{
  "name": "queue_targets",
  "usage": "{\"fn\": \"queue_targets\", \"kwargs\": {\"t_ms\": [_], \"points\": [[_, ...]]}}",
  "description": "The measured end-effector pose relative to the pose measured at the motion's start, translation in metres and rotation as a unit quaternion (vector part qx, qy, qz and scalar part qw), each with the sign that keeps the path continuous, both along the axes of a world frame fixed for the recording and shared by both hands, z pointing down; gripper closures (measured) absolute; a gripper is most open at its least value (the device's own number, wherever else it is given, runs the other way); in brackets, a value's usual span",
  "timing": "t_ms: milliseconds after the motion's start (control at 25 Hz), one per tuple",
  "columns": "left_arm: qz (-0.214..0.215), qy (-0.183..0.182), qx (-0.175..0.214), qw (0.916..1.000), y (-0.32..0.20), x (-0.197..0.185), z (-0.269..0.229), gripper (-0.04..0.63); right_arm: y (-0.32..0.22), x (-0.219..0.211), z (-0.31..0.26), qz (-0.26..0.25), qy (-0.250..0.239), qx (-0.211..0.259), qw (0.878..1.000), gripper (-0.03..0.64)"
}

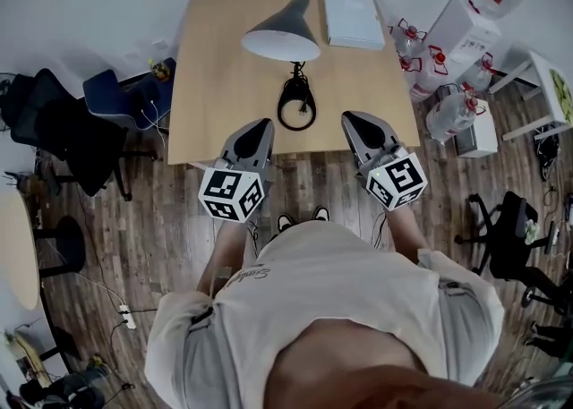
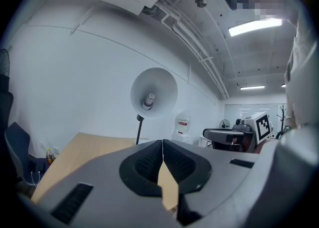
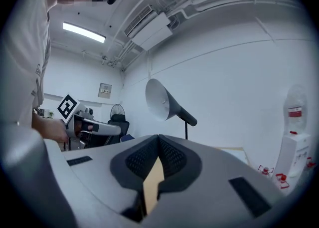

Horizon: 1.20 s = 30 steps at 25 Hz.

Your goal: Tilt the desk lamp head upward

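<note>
A grey desk lamp stands mid-table, its cone head tipped toward me and its ring base wrapped in black cord. In the left gripper view the lamp head faces me, with the bulb showing inside. From the right gripper view I see the lamp head side-on, pointing left. My left gripper hangs over the table's near edge, left of the base, shut and empty. On the other side of the base, my right gripper is also shut with nothing in it. Both are well short of the lamp.
The wooden table carries a white closed book or box at its far right. Office chairs stand left of it. A water dispenser and bottles stand to the right. Another chair is at the right.
</note>
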State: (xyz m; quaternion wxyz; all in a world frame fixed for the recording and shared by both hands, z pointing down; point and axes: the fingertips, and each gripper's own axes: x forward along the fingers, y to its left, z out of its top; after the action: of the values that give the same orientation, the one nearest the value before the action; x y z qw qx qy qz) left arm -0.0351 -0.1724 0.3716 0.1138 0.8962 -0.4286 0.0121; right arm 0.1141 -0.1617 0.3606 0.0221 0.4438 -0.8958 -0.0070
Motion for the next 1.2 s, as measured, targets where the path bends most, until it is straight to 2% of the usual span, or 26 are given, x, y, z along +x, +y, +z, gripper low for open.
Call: {"fn": "queue_targets", "kwargs": {"t_ms": [240, 600, 920, 1200], "points": [[-0.004, 0.006, -0.007, 0.9999, 0.009, -0.003, 0.006, 0.580, 0.007, -0.003, -0.009, -0.007, -0.018, 0.007, 1.000, 0.621], [-0.003, 0.025, -0.006, 0.9997, 0.013, 0.000, 0.009, 0.580, 0.013, -0.007, 0.000, -0.004, 0.006, -0.004, 1.000, 0.623], [-0.009, 0.027, -0.010, 0.9995, 0.018, -0.007, 0.015, 0.580, 0.017, -0.011, 0.007, -0.008, 0.007, -0.011, 1.000, 0.621], [0.005, 0.023, -0.007, 0.9997, 0.019, 0.000, 0.010, 0.580, 0.012, -0.007, 0.009, 0.003, -0.004, -0.008, 1.000, 0.621]]}}
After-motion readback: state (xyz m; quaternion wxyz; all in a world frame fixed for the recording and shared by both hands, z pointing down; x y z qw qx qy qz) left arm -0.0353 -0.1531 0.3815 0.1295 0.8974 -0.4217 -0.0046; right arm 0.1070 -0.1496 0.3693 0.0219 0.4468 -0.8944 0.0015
